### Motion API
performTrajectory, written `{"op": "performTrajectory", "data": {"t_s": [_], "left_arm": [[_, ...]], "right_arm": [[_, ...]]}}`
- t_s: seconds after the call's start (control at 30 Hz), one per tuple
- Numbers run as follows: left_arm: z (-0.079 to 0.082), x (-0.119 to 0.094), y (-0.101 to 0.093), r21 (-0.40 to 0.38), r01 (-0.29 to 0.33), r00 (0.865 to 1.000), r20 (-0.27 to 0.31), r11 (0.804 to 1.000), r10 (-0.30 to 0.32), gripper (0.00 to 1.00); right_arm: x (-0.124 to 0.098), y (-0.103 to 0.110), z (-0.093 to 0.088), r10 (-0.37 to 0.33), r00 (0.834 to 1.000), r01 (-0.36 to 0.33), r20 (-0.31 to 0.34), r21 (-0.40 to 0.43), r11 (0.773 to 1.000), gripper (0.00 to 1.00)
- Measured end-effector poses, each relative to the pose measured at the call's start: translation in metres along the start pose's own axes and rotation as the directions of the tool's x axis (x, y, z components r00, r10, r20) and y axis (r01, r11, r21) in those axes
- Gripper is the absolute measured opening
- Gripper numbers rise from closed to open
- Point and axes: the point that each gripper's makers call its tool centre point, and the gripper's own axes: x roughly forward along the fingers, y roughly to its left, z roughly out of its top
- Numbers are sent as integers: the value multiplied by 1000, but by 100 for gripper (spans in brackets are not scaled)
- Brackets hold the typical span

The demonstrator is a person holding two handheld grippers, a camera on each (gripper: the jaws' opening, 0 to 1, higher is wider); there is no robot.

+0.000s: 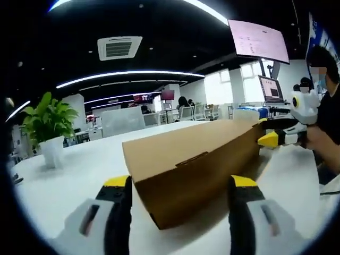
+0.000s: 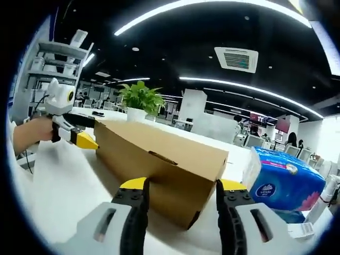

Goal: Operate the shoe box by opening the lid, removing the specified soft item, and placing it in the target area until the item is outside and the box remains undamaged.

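Starting out: brown cardboard shoe box w/ lid shut on white desk; L claw & R claw both wide open, empty, item not out yet

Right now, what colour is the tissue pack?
Blue, with pink and white print; tissue pack shows best in right gripper view.

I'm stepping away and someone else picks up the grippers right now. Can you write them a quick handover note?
Left gripper: open, jaws either side of one end corner of the box, holding nothing.
Right gripper: open, jaws either side of the opposite end corner of the box, holding nothing.
Box: cardboard, on the white table, lid closed with its tab tucked in. The soft item inside can't be seen.
Nearby: a blue tissue pack beside the box, a potted plant further off.
Done: grippers lined up at the box ends.
Left: open the lid, take out the item, place it in the target area.
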Motion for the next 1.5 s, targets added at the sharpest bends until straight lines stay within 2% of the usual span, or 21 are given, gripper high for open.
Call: {"op": "performTrajectory", "data": {"t_s": [0.13,0.2,0.27,0.37,0.43,0.53,0.8,1.03,1.17,1.43,1.5], "left_arm": [[0,-2,-8,33,25,999,-28,999,-24,71],[-1,-2,-7,34,7,1000,-29,999,-6,68],[1,-4,-2,-18,-41,999,-16,999,41,64],[2,-5,-3,-25,-23,1000,-10,999,22,64],[2,-6,0,-28,-39,999,-3,999,39,60],[2,-6,-1,-36,-36,999,4,999,36,60],[1,-10,-4,-20,-42,999,-4,999,42,60],[0,-14,-9,1,-43,999,-13,999,43,59],[-3,-15,-11,58,-41,998,-34,997,43,59],[-1,-17,-11,8,-34,999,-27,999,34,59],[-2,-18,-10,12,-29,1000,-8,1000,29,59]], "right_arm": [[-6,-3,-2,-10,1000,10,-26,-10,1000,51],[-7,-3,-2,-7,1000,7,-30,-6,1000,50],[-7,-3,-2,-5,1000,5,-24,-6,1000,50],[-8,-4,-2,1,1000,-1,-17,-2,1000,50],[-8,-3,-3,1,1000,-1,-23,3,1000,50],[-7,-3,-3,3,1000,-3,-26,6,1000,50],[-11,-4,-1,20,1000,-20,-3,74,997,49],[-17,-3,-1,22,1000,-20,-18,74,997,49],[-19,-2,-2,21,999,-19,-25,71,997,49],[-21,-1,-2,18,1000,-17,-21,65,998,49],[-21,-2,-4,46,998,-45,-32,8,999,48]]}}
